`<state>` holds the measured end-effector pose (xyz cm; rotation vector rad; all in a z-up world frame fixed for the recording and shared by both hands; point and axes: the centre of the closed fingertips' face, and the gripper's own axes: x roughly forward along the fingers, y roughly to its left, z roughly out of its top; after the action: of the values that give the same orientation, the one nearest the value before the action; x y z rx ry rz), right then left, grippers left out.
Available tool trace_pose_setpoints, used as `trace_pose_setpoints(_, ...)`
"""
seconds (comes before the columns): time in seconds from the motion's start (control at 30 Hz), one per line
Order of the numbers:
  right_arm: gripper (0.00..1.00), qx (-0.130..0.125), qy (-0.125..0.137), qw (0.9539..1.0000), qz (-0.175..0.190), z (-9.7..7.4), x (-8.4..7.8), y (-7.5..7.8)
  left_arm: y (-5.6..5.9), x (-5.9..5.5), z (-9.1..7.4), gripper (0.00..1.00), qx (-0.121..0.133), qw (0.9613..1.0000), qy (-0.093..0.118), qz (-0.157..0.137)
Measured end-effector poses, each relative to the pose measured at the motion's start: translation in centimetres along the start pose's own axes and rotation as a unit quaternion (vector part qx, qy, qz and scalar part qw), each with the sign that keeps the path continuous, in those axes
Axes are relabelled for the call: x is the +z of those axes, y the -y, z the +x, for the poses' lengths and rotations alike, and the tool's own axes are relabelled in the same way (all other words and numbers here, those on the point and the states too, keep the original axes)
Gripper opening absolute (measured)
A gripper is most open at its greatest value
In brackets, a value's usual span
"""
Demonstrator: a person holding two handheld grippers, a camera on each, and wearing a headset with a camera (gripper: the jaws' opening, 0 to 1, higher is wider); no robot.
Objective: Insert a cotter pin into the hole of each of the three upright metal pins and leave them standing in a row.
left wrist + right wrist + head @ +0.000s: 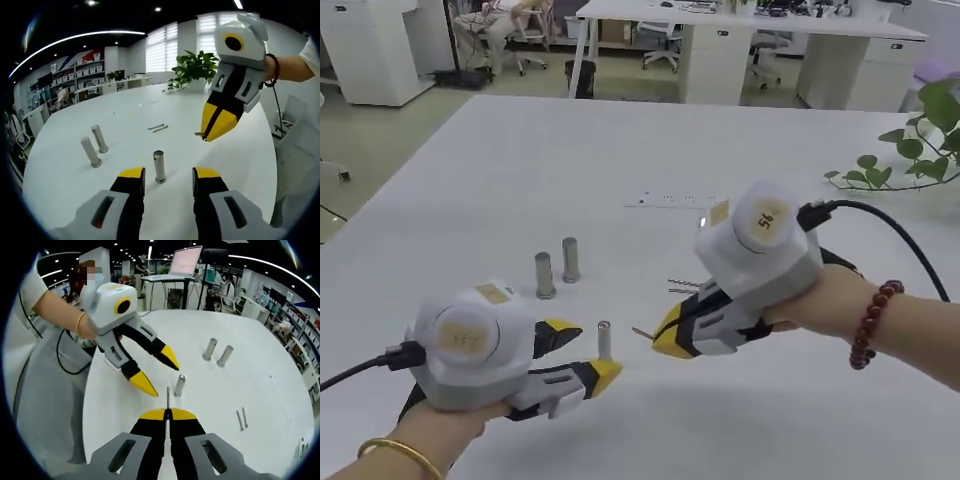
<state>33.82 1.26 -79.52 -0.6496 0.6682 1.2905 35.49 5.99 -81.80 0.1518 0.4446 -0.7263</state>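
Note:
Three grey metal pins stand upright on the white table. The nearest pin [604, 340] [159, 166] [179, 385] stands just ahead of my open left gripper [585, 350] [169, 174] [160, 375], between the lines of its jaws and untouched. Two more pins [544, 275] [570, 259] [91, 152] [210, 349] stand side by side farther back. My right gripper [665, 335] [216, 131] [168, 414] is shut on a thin cotter pin [640, 332] [200, 134] [167, 395], whose tip points toward the nearest pin from a short distance.
Two spare cotter pins [682, 286] [158, 128] [241, 419] lie on the table [520, 170] behind the right gripper. A potted plant [920, 140] reaches over the far right edge. Desks and chairs stand beyond the table.

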Motion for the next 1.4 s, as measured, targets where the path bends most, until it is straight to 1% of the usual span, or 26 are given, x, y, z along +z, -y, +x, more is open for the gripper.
trace_pose_setpoints(0.13, 0.03, -0.001, -0.009, 1.0000, -0.001, 0.5, -0.1, 0.4, -0.4, -0.3, 0.5, 0.33, 0.003, 1.0000, -0.005, -0.003)
trace_pose_setpoints(0.33, 0.03, -0.004, -0.029, 0.9995, -0.007, 1.5, -0.4, 1.1, -0.9, -0.5, 1.2, 0.30, 0.008, 0.9999, -0.006, -0.007)
trace_pose_setpoints(0.6, 0.03, -0.004, -0.051, 0.9986, -0.015, 2.5, -1.1, 1.8, -1.1, -0.7, 2.1, 0.24, 0.009, 0.9999, -0.007, -0.010)
trace_pose_setpoints(0.63, 0.03, -0.005, -0.057, 0.9982, -0.018, 2.7, -1.2, 1.9, -1.1, -0.7, 2.1, 0.23, 0.009, 0.9999, -0.007, -0.010)
trace_pose_setpoints(0.73, 0.03, -0.006, -0.063, 0.9978, -0.021, 3.0, -1.3, 2.1, -1.2, -0.6, 2.3, 0.20, 0.009, 0.9998, -0.005, -0.015)
trace_pose_setpoints(0.9, 0.03, -0.003, -0.070, 0.9972, -0.025, 3.5, -1.3, 2.3, -1.0, -0.4, 2.4, 0.17, 0.006, 0.9999, -0.003, -0.016)
trace_pose_setpoints(1.17, 0.03, 0.001, -0.069, 0.9974, -0.022, 3.9, -0.9, 2.6, -1.1, -0.3, 2.5, 0.09, 0.004, 0.9999, -0.002, -0.016)
trace_pose_setpoints(1.4, 0.03, 0.007, -0.068, 0.9973, -0.027, 4.1, -0.4, 2.4, -1.3, -0.3, 2.5, 0.08, 0.004, 0.9999, 0.000, -0.017)
